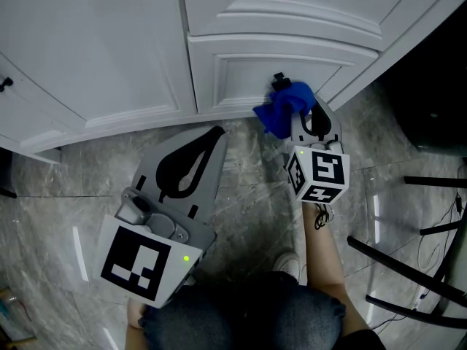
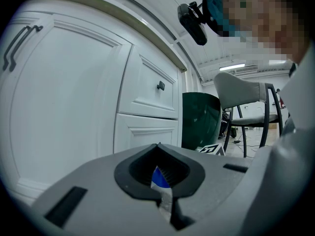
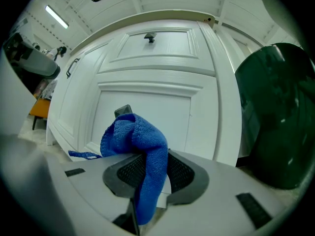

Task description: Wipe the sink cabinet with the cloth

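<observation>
Right gripper view shows the right tool (image 3: pixel 147 173) clamped on a blue cloth (image 3: pixel 135 139). The cloth bunches up above the jaws, and one strip hangs down between them. The bunched part sits close to a lower panel of the white sink cabinet (image 3: pixel 147 95), just in front of a small dark knob (image 3: pixel 123 110); I cannot tell whether the cloth touches the panel. Higher up, a drawer front carries another dark knob (image 3: pixel 150 37). A dark green bin (image 3: pixel 280 117) stands to the right of the cabinet.

In the head view, the left tool (image 1: pixel 214 135) hangs well to the left of the right tool and nearer, over the floor and short of the cabinet. Its jaws are together with nothing between them.

Left gripper view shows a chair (image 2: pixel 246 90) with a pale back standing beyond the green bin. In the head view, black chair legs (image 1: pixel 408 268) and a thin cable (image 1: pixel 446 210) lie at the right over the grey marbled floor (image 1: pixel 241 195). A black handle (image 1: pixel 6 84) sits on a cabinet door at the far left. The person's forearm (image 1: pixel 321 257) runs from the near edge up to the right tool, with a pale shoe (image 1: pixel 292 265) beside it.
</observation>
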Motion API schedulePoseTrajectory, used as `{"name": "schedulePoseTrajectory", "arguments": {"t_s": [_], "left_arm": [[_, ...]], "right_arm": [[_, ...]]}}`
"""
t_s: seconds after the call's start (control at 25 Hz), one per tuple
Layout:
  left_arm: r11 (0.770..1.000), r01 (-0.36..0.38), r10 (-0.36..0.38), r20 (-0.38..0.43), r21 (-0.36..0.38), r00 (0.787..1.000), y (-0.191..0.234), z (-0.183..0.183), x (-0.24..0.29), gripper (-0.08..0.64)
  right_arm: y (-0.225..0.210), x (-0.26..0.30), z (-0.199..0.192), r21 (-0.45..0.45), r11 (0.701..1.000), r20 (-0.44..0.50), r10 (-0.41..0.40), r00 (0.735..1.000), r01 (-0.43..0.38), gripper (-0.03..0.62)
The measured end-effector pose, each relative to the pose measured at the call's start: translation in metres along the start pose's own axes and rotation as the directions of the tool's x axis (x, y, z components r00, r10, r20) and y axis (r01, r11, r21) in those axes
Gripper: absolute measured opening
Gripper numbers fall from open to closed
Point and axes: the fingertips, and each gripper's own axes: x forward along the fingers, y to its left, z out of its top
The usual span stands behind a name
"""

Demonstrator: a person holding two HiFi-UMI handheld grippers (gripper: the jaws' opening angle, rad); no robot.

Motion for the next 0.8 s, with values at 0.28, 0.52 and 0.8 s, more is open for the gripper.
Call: {"name": "schedulePoseTrajectory", "arguments": {"t_s": [0.28, 0.52, 0.8], "left_arm": [[1.000, 0.009, -0.009, 0.003, -0.014, 1.000, 0.000, 0.000, -0.001, 0.003], [1.000, 0.017, -0.017, 0.001, -0.008, 1.000, 0.000, 0.000, -0.002, 0.003], [0.999, 0.031, -0.031, 0.002, 0.018, 1.000, -0.002, 0.001, -0.003, 0.003]], "right_arm": [[-0.011, -0.001, -0.003, 0.012, 1.000, -0.010, -0.028, 1.000, 0.028, 0.117], [-0.025, -0.003, -0.007, 0.032, 0.998, -0.021, -0.062, 0.998, 0.063, 0.117], [-0.039, -0.006, -0.010, 0.044, 0.995, -0.032, -0.090, 0.995, 0.092, 0.117]]}}
